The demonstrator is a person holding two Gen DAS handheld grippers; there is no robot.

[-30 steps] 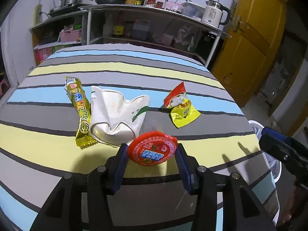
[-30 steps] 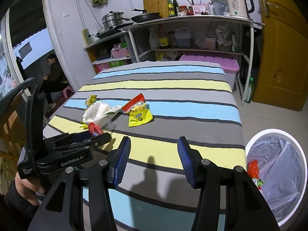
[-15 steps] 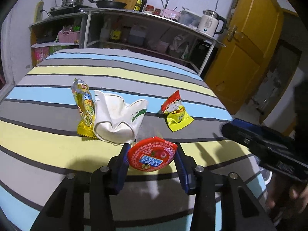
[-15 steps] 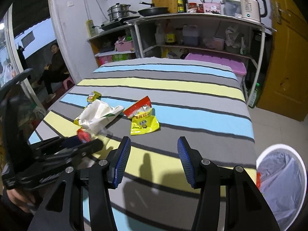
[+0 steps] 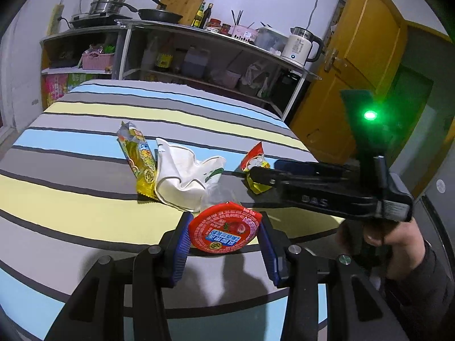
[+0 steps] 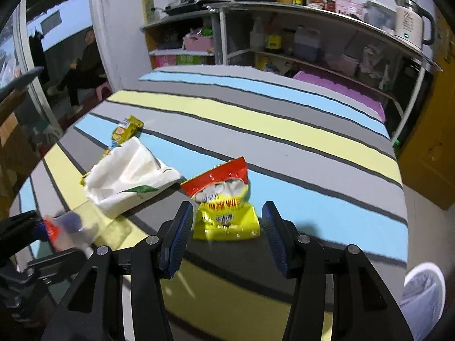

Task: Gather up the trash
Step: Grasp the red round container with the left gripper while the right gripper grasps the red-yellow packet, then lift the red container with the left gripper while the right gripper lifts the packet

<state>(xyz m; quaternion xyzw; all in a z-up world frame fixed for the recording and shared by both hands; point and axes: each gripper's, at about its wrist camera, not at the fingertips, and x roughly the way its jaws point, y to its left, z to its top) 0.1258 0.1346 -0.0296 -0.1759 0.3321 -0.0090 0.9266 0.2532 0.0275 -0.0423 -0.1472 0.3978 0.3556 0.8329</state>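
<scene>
1. The left gripper (image 5: 224, 248) had its two blue fingers (image 5: 179, 251) clamped on one small clear cup with a red foil lid (image 5: 224, 231), one pad on each side; the jaws had just been closing a little on it, and the cup was held above the near edge of the striped table (image 5: 71, 213).
2. The right gripper (image 6: 224, 237) stood wide apart, its fingers (image 6: 177, 238) straddling one red-and-yellow snack bag (image 6: 224, 207) that lay flat on the cloth, pads clear of it on both sides.
3. In the left wrist view that same gripper came in from the right, held by a hand (image 5: 389, 236) in a dark sleeve, its tips over the snack bag.
4. One crumpled white paper bag (image 5: 184, 179) lay to the left of the snack bag, apart from it.
5. One long yellow wrapper (image 5: 139, 162) lay against the far-left side of the white bag, touching it.
6. So, four pieces of trash in all: three on the table, one in the grip.
7. One white bin with a grey liner (image 6: 423, 298) showed off the table's right corner, low down.
8. Behind, one metal shelf rack (image 5: 199, 45) carried one white kettle (image 5: 298, 47) and one black pan (image 5: 160, 15).
</scene>
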